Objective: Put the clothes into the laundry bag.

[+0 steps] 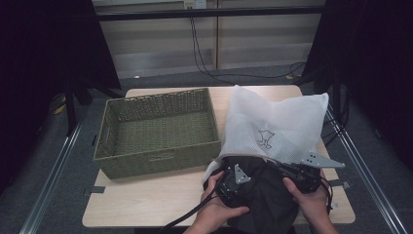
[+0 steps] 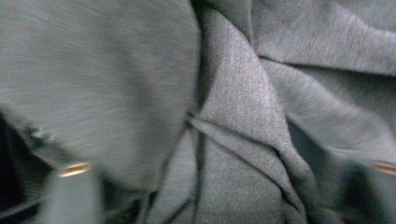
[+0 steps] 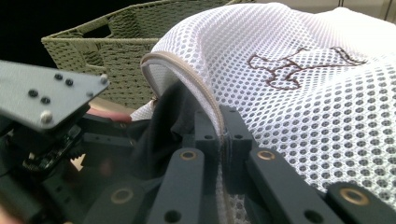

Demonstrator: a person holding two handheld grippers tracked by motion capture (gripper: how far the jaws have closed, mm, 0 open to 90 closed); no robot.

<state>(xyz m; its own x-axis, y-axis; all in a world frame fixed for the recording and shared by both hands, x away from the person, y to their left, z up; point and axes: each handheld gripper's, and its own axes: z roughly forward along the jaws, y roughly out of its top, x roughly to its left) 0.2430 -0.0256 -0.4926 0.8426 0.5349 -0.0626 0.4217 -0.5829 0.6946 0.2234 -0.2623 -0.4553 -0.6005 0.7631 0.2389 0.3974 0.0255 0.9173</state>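
Two grippers work at the near edge of the table (image 1: 146,204). Far left sits the green basket (image 1: 158,130), well apart from the hands. Next, the left gripper (image 1: 233,183) noses into the dark garment (image 1: 265,197); its own view gives blurred grey folds (image 2: 233,107) up close, and I can't tell whether its fingers are gripping. To the right, the right gripper (image 3: 223,135) has its fingers clamped on the zip edge of the white mesh bag (image 3: 303,88), a detail the high view hides. The garment spills from the bag's mouth.
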